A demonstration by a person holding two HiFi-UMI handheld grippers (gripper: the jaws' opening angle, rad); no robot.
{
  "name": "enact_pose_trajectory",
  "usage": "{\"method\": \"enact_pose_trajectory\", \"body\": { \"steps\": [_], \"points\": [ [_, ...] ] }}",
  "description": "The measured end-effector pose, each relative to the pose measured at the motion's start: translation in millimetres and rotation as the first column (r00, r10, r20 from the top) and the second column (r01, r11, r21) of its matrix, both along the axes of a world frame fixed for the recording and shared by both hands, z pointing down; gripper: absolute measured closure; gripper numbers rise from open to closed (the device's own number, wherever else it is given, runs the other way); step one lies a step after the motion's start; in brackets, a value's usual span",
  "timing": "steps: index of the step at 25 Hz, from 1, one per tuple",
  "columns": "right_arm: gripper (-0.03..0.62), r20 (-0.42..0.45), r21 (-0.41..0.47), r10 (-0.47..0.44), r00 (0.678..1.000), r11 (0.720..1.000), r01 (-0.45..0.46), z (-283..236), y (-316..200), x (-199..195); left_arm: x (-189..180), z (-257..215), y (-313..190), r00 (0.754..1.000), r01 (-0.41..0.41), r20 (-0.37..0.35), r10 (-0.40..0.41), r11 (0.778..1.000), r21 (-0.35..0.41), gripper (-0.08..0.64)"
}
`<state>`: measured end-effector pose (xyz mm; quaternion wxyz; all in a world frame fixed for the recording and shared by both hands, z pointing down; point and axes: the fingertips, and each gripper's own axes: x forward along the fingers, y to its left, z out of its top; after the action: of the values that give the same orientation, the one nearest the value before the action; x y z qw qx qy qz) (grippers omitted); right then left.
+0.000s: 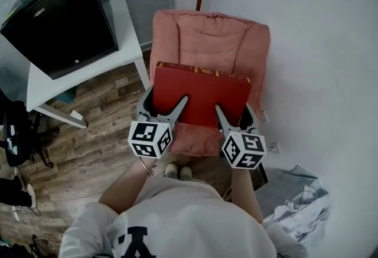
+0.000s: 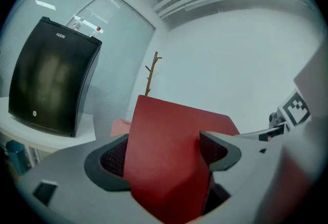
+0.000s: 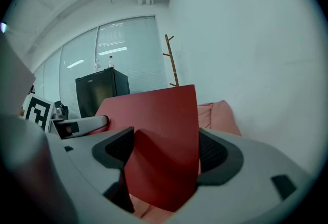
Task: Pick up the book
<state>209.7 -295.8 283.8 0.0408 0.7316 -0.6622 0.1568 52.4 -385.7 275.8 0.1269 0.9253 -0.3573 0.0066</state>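
White T-shirt with dark print, grey hand-held grippers bearing black-and-white marker cubes

Matt book; cloth armchair; wood flr.

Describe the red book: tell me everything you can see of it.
The book is a large, closed hardback with a plain, matt red cover. Its far edge shows a darker strip with small gold marks. It is held cover up over the pink armchair. The left gripper and the right gripper each clamp its near edge, with the cover between their jaws. Whether it touches the cushion cannot be told.
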Motion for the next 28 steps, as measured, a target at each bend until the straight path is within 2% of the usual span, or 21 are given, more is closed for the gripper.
{"method": "enact_pose_trajectory", "body": {
  "steps": [10,16,21,28],
  "points": [
    [0.212,-0.018,0.018,0.012,1.000,1.000,-0.011,4.4,2.3,-25.3,-24.2,5.2,0.5,1.000,-0.014,-0.018,0.015,1.000,0.018,0.150],
    [0.212,-0.046,0.039,0.015,0.999,0.999,-0.013,-10.8,22.9,-30.2,-29.0,-6.9,20.1,0.999,-0.020,-0.047,0.021,0.999,0.033,0.150],
    [0.212,-0.047,0.058,0.027,0.999,0.998,-0.024,-17.2,64.0,-31.2,-29.3,-14.9,60.0,0.998,-0.034,-0.052,0.037,0.998,0.054,0.150],
    [0.212,-0.055,0.064,0.001,0.998,0.998,0.002,-20.1,132.7,-41.5,-42.2,-17.5,132.9,0.998,-0.004,-0.062,0.008,0.998,0.066,0.150]
  ]
}}
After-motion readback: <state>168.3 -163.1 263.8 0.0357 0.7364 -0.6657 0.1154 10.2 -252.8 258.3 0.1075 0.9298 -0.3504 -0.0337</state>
